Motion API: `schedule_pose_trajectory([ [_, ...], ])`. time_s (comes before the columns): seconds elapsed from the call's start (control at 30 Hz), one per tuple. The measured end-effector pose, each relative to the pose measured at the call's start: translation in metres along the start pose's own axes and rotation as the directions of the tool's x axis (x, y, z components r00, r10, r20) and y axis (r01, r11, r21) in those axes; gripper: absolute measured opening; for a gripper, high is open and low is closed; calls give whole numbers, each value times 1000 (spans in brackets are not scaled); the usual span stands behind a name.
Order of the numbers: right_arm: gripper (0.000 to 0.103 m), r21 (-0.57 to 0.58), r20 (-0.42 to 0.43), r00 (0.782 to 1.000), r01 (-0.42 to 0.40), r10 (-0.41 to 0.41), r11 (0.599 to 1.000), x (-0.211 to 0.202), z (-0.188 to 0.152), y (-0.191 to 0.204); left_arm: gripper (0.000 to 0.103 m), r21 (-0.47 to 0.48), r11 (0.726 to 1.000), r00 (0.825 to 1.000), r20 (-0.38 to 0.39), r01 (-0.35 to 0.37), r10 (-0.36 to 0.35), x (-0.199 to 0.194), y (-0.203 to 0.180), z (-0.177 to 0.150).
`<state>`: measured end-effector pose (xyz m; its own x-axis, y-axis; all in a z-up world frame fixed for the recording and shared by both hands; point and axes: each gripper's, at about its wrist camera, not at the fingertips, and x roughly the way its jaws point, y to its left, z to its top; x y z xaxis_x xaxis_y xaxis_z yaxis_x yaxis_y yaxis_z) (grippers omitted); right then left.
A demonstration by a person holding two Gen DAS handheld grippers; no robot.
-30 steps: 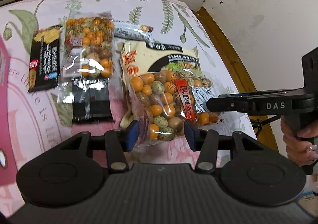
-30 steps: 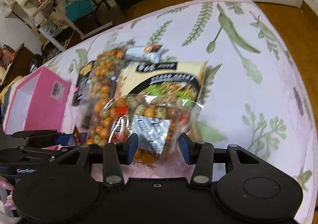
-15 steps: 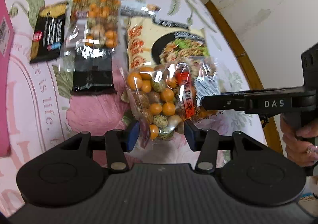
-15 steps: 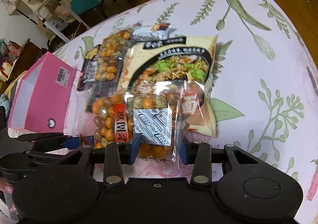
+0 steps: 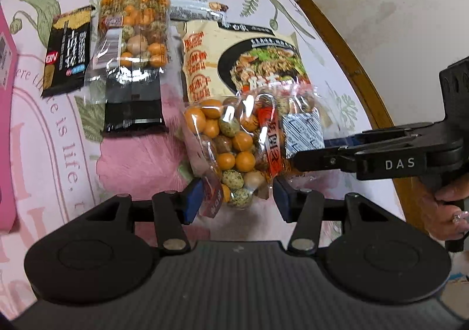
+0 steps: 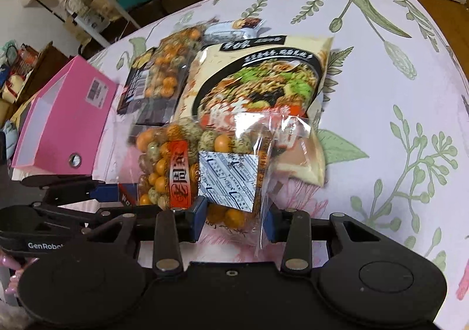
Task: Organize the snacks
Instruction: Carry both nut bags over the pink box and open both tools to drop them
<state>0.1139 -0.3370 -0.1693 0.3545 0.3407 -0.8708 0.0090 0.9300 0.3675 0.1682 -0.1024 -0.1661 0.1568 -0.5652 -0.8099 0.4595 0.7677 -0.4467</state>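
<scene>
Clear bag of coated nuts (image 5: 234, 148), orange and speckled green, hangs between both tongs over the floral worktop (image 5: 58, 154), its far end lapping the noodle packet (image 5: 243, 57). Left tongs (image 5: 238, 195) straddle the bag's near end; the left pad touches the crumpled film, but a firm pinch cannot be told. Right tongs (image 6: 234, 218) have just been closing, with the bag's corner and its white sachet between the pads; film touches both, so this reads as a pinch on the bag. A second nut bag (image 5: 134, 34), a black snack pack (image 5: 67, 51) and a dark packet (image 5: 133, 104) lie in a row beyond. Pink box (image 6: 58, 125) stands open to the left, probably the destination. To carry well: grip the film seam, not the loose nuts; keep both tongs level so the contents do not slump; lift clear of the noodle packet before swinging toward the box.
</scene>
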Motion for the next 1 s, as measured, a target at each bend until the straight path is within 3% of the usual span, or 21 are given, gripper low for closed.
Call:
schedule_pose_trajectory([
  [0.2, 47, -74, -66, 998, 8, -13, 997, -11, -4, 27, 49, -18, 1000, 999, -34, 19, -20, -19, 0, -16],
  [0.57, 45, -191, -66, 998, 9, -22, 981, -30, -13, 70, 49, -44, 999, 1000, -2, -18, 18, -62, 0, -38],
  [0.7, 44, -238, -62, 998, -2, -13, 971, -41, -21, 95, 49, -40, 998, 998, -12, -54, 54, -86, -5, -48],
  [1.0, 44, -340, -53, 996, -84, 70, 937, -56, -19, 154, 49, -33, 989, 987, 66, -144, 146, -159, 6, -66],
])
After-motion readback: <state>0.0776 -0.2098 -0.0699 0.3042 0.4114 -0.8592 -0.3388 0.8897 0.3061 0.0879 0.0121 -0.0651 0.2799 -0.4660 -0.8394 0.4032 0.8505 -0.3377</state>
